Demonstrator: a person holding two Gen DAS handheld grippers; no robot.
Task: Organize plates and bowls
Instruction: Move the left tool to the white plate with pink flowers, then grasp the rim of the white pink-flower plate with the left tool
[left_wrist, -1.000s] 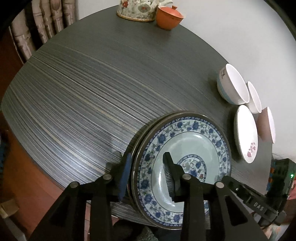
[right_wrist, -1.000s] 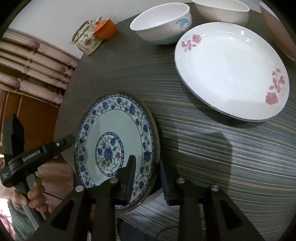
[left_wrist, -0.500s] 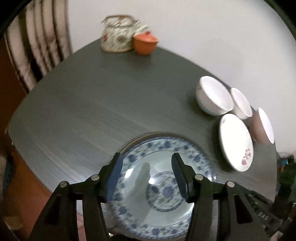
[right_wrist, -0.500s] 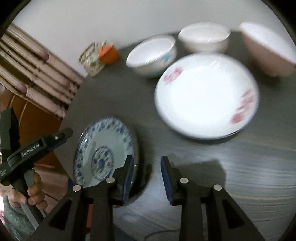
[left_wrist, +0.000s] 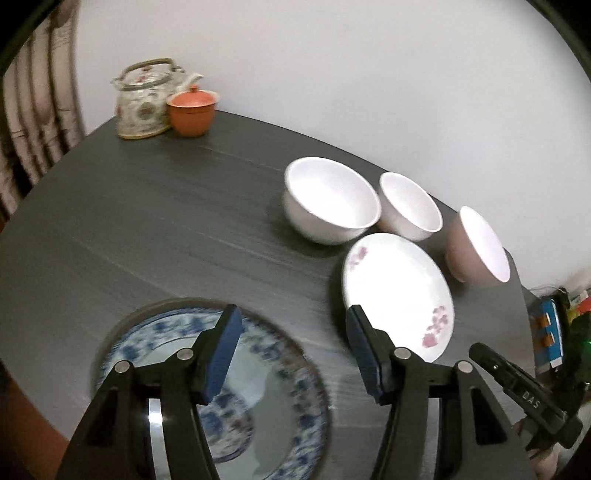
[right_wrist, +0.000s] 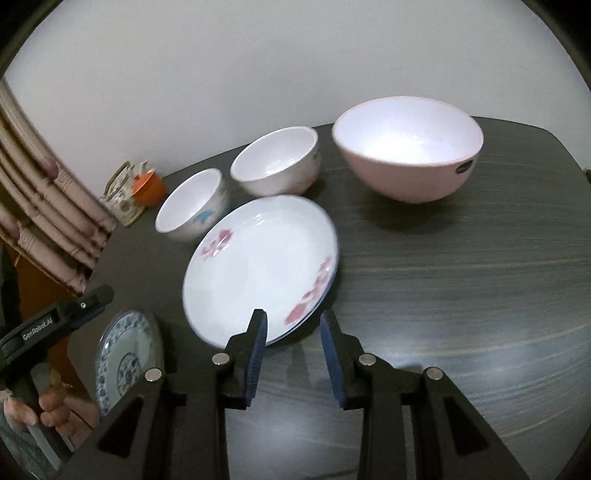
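A blue-patterned plate (left_wrist: 258, 387) lies flat near the table's front edge, also seen in the right wrist view (right_wrist: 125, 362). My left gripper (left_wrist: 293, 332) hovers above its far rim, open, with only the dark table showing between the jaws. A white plate with pink flowers (left_wrist: 397, 295) (right_wrist: 258, 266) lies to the right. My right gripper (right_wrist: 293, 328) stands open at that plate's near rim, its left finger overlapping the edge in view, and it holds nothing. Behind stand two white bowls (right_wrist: 275, 162) (right_wrist: 192, 205) and a pink bowl (right_wrist: 406, 147).
A patterned teapot (left_wrist: 144, 99) and an orange lidded cup (left_wrist: 192, 110) stand at the table's far left corner by the wall. A curtain hangs to the left. A hand (right_wrist: 40, 410) holds the left gripper's handle. Coloured clutter sits beyond the right table edge (left_wrist: 550, 332).
Both grippers were around the blue plate's rim; they have let it go and drawn back and up. The left jaws have widened. The right gripper has swung toward the flowered plate.
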